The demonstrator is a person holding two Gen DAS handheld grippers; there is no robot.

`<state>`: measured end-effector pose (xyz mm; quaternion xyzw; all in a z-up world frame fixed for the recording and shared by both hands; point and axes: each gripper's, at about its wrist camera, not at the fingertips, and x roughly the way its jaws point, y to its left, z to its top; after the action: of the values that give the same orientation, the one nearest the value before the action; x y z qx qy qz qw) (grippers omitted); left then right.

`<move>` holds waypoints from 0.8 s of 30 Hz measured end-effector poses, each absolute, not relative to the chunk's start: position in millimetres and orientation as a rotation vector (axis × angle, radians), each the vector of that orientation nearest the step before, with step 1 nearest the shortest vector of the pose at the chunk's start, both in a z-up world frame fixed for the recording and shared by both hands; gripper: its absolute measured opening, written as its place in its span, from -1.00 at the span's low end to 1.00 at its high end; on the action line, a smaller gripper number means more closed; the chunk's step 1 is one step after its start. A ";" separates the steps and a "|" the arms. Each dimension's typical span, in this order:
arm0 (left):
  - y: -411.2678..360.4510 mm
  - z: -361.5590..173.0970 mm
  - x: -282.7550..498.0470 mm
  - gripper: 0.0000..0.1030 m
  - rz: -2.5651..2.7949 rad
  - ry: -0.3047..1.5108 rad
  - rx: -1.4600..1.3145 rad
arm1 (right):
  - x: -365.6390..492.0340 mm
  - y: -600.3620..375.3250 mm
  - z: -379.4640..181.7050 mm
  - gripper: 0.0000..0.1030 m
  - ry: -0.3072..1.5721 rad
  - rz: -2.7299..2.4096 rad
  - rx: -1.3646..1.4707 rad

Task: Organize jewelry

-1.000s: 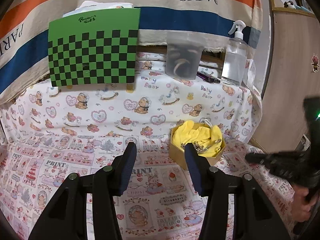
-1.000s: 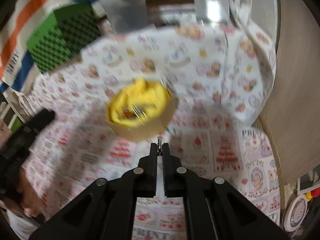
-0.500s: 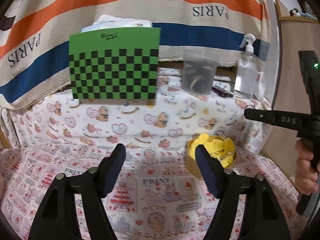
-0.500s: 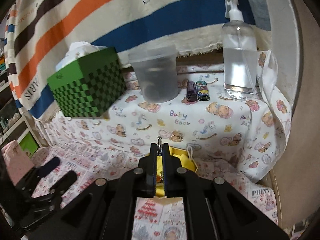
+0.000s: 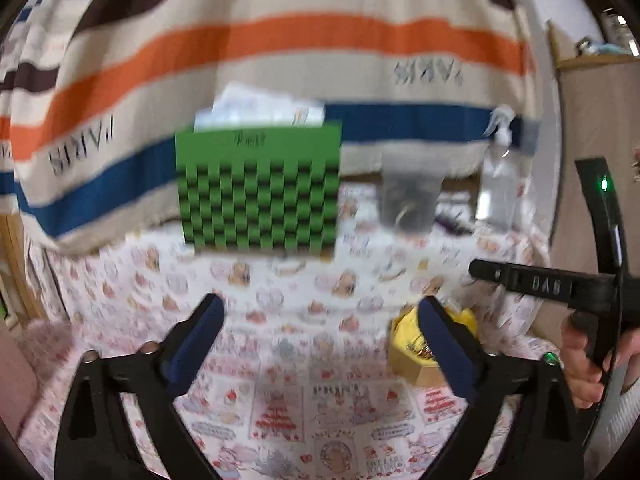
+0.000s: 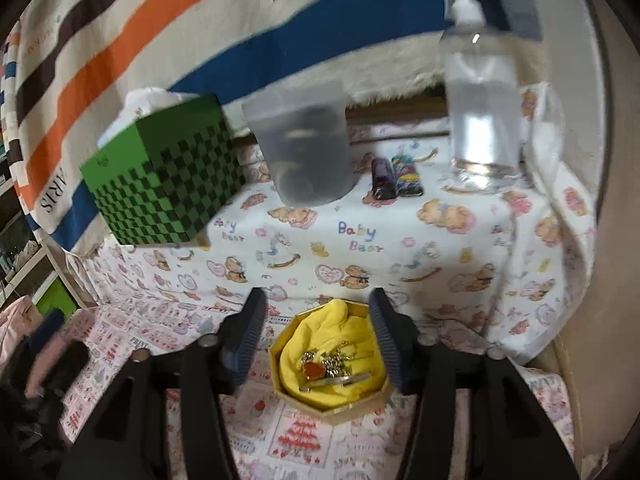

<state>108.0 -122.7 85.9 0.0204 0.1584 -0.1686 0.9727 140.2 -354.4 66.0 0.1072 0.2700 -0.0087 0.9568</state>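
On the printed cloth of the surface, the gold box is your landmark, and everything else is placed from it. Inside the box lies a yellow cloth, and on this cloth the jewelry rests in a small heap: gold chains, a red heart piece and a thin bar. Your right claw hangs above the box with one finger on each side of it; its jaws are opening, and nothing is between the pads, which do not touch the box or the jewelry. Your left claw is to the left of the box, with its right finger in front of the box in its own blurred view; its jaws are also opening wide and hold nothing. Behind the box, on the higher part of the cloth, stands a frosted cup. Left of the cup is a green checkered box, and right of the cup two lighters lie side by side, then a clear spray bottle. Behind all of these hangs a striped towel.
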 end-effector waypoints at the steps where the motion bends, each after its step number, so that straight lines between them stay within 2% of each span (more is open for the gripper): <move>1: -122.1 91.1 102.5 0.94 -0.352 0.304 0.053 | 128.6 -352.1 71.0 0.62 0.510 -0.038 0.193; 2: -121.6 94.5 97.1 0.99 -0.363 0.292 0.067 | 118.0 -349.6 74.8 0.87 0.468 -0.056 0.170; 4: -121.8 96.4 89.8 0.99 -0.367 0.277 0.096 | 92.8 -342.4 80.6 0.99 0.373 -0.086 0.119; 9: -117.8 81.5 79.7 0.99 -0.331 0.241 0.146 | 60.5 -320.8 74.7 1.00 0.284 -0.082 0.011; 15: -94.2 59.7 84.6 0.99 -0.294 0.230 0.032 | 47.2 -322.8 47.2 1.00 0.256 -0.110 0.075; 24: -80.4 48.4 89.1 0.99 -0.313 0.231 0.024 | 47.1 -326.3 26.2 1.00 0.265 -0.126 0.095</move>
<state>89.1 -80.4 48.4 0.0122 0.1147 -0.1554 0.9811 47.1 -326.3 26.2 0.0475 0.1321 -0.0626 0.9881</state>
